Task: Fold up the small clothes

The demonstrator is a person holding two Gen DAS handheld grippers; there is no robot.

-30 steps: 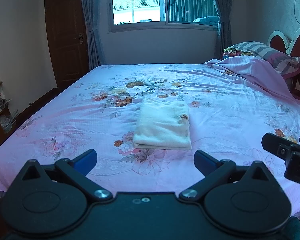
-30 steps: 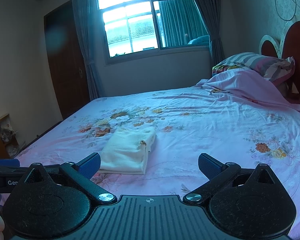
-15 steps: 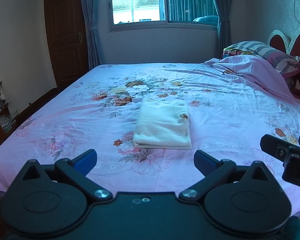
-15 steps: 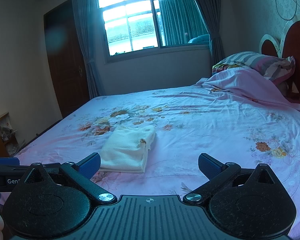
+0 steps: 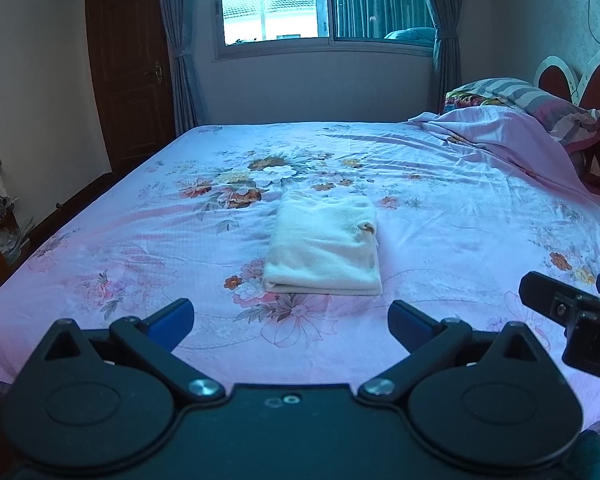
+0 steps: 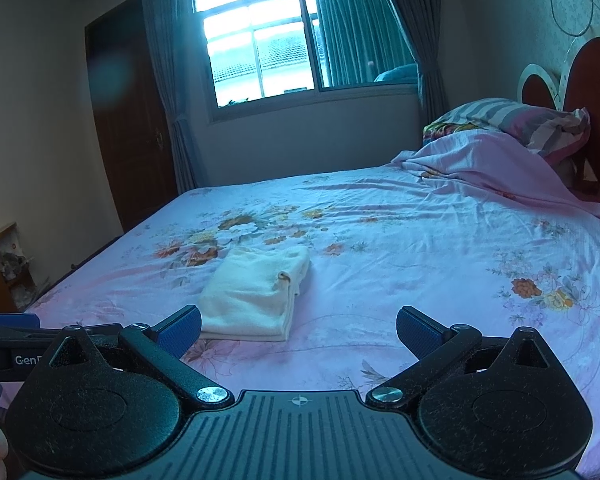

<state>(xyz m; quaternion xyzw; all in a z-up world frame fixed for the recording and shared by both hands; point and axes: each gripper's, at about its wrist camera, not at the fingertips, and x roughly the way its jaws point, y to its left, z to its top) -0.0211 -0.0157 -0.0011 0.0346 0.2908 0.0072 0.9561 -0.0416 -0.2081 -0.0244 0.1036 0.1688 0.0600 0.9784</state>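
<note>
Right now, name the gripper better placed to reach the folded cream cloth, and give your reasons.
Left. The folded cream cloth lies centred ahead of the open left gripper. From the right gripper, also open, it sits off to the left, so that one would have to swing across.

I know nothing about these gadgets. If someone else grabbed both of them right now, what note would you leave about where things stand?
Left gripper: open, holding nothing, short of the bed's near edge.
Right gripper: open, holding nothing, beside the left one.
Cream garment: lies on the floral bedsheet mid-bed, in a neat layered rectangle, touched by neither gripper.
Done: this piece looks folded.
Left: no other small clothes in view; perhaps fetch the next.
</note>
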